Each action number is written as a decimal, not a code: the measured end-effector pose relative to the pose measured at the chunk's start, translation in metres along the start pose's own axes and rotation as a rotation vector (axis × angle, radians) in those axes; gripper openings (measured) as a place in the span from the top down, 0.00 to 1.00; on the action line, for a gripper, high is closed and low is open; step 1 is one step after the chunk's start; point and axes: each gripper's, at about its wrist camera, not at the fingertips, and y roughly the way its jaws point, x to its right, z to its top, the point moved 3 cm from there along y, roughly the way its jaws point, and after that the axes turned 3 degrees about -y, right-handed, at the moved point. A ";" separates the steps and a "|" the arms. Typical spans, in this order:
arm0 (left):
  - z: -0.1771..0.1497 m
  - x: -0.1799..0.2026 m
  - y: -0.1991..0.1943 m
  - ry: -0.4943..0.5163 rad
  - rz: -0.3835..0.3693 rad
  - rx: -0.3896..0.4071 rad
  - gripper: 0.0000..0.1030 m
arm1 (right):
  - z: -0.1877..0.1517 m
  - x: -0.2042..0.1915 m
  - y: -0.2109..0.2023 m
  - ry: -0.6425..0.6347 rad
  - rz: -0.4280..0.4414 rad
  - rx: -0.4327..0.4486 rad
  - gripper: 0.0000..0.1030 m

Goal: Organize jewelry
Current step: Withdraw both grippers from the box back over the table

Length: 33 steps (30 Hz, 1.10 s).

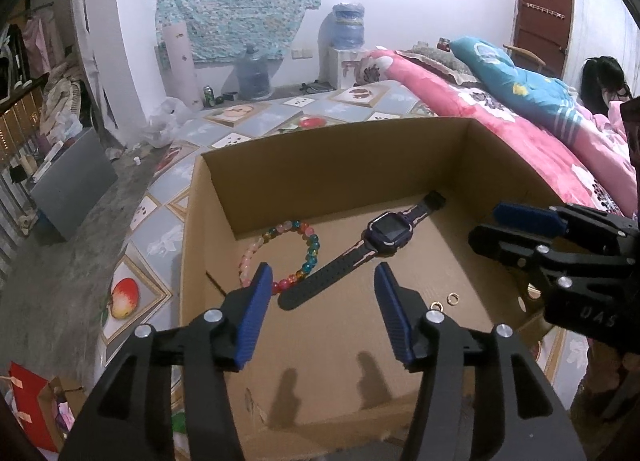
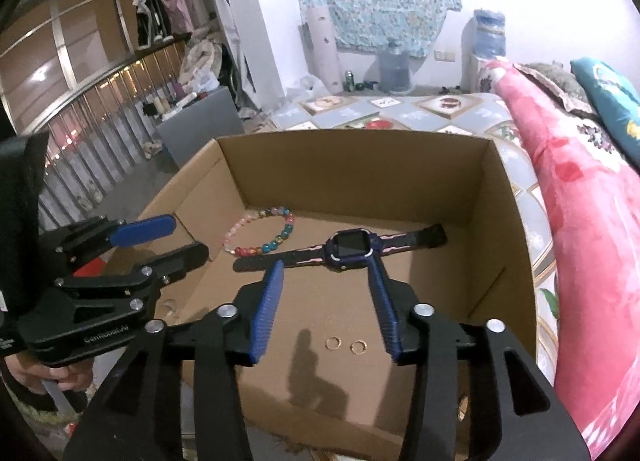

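An open cardboard box [image 1: 340,181] [image 2: 360,177] sits on a bed. On its floor lie a multicoloured bead bracelet [image 1: 312,249] [image 2: 288,227], a dark purple smartwatch [image 1: 386,225] [image 2: 348,247] with its strap stretched flat, and two small gold rings [image 1: 453,298] [image 2: 333,343]. My left gripper [image 1: 323,273] [image 2: 176,241] hangs open above the box's left part, near the bracelet and the strap end, with nothing between its blue pads. My right gripper [image 2: 325,263] [image 1: 508,231] is open over the box's right part, above the rings, and holds nothing.
The box rests on a patterned sheet [image 1: 160,237]. A pink quilt [image 2: 580,221] and a blue pillow [image 1: 500,69] are heaped to the right. A person [image 1: 604,77] sits at the far right. A grey cabinet [image 1: 72,185] stands on the floor at left.
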 end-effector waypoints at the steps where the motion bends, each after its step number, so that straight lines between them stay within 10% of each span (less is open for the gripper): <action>1: 0.000 0.000 -0.001 0.000 0.001 0.002 0.48 | 0.000 0.000 -0.002 0.001 0.005 0.006 0.54; 33: -0.044 0.018 -0.074 -0.070 0.106 0.054 0.27 | -0.039 -0.021 -0.070 -0.021 0.078 0.059 0.24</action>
